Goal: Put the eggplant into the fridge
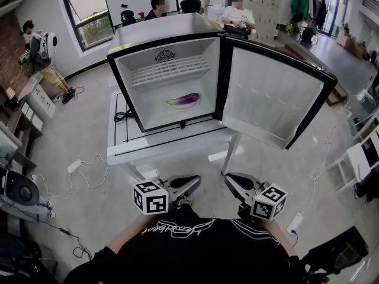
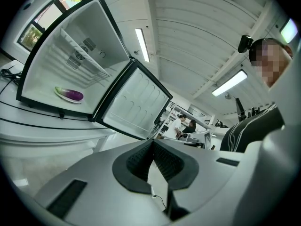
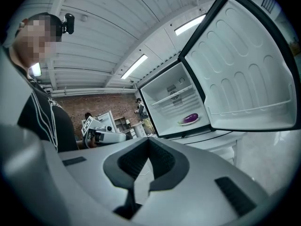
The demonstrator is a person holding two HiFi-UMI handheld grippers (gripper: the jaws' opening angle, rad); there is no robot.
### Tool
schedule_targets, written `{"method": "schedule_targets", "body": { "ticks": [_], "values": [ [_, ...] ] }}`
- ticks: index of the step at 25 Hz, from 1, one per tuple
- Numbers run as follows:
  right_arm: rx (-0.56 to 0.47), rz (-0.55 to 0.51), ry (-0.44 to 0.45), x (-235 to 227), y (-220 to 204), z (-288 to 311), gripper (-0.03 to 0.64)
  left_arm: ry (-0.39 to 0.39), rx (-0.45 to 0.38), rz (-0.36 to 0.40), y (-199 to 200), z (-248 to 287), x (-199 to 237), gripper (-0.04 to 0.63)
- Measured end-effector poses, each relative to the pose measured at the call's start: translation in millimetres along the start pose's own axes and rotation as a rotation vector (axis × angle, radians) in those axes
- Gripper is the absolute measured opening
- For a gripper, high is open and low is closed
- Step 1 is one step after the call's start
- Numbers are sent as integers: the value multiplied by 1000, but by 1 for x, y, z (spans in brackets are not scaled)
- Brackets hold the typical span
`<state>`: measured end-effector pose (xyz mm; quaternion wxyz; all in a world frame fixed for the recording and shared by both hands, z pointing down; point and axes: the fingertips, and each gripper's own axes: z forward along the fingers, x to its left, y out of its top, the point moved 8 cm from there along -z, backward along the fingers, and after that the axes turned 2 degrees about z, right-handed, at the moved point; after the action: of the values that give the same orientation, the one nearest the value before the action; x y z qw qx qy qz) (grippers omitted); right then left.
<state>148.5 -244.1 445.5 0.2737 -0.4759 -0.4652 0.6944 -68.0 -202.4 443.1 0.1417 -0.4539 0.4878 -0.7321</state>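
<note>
Fridge (image 1: 166, 28) on low white table (image 1: 118, 149), door (image 1: 272, 93) swung wide to its right, interior fully exposed; all places below given rel. to fridge.

Eggplant (image 1: 183, 101): inside fridge, lying on its side on a small plate (image 1: 176, 107) on the compartment floor, under the wire shelf (image 1: 169, 70), approx. centre, slightly toward the door side; nothing touching it; same read from left gripper view (image 2: 70, 94) and right gripper view (image 3: 190, 118).

L gripper (image 1: 192, 182): well in front of fridge, low, close to person's torso; own view shows jaws brought together, tips meeting, nothing between them; empty.

R gripper (image 1: 231, 179): also well in front of fridge, beside the L one, apart from it; jaws likewise closed tip to tip, nothing held.

Both tools point roughly toward fridge opening; neither near door nor table.

Progress, judged: main step looks done; eggplant is where task wants it, and both tools are clear of it and empty. No other eggplant seen outside fridge.

Left, judged: nothing the task sentence names; door is open, so shutting it would be the only plausible remainder, though task doesn't ask for it. If so, R gripper is nearer the door's outer edge; would need to go round behind the panel and push it toward fridge body.

Background: ppl seated behind fridge, one standing far left of it; not involved.
</note>
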Motion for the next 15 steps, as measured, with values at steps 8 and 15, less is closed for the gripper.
{"method": "schedule_targets", "body": {
  "ticks": [8, 15],
  "values": [
    [-3, 8, -5, -6, 1, -1, 6, -11, 13, 15, 4, 6, -1, 8],
    [0, 14, -2, -12, 2, 6, 5, 5, 20, 15, 9, 7, 7, 9]
  ]
}}
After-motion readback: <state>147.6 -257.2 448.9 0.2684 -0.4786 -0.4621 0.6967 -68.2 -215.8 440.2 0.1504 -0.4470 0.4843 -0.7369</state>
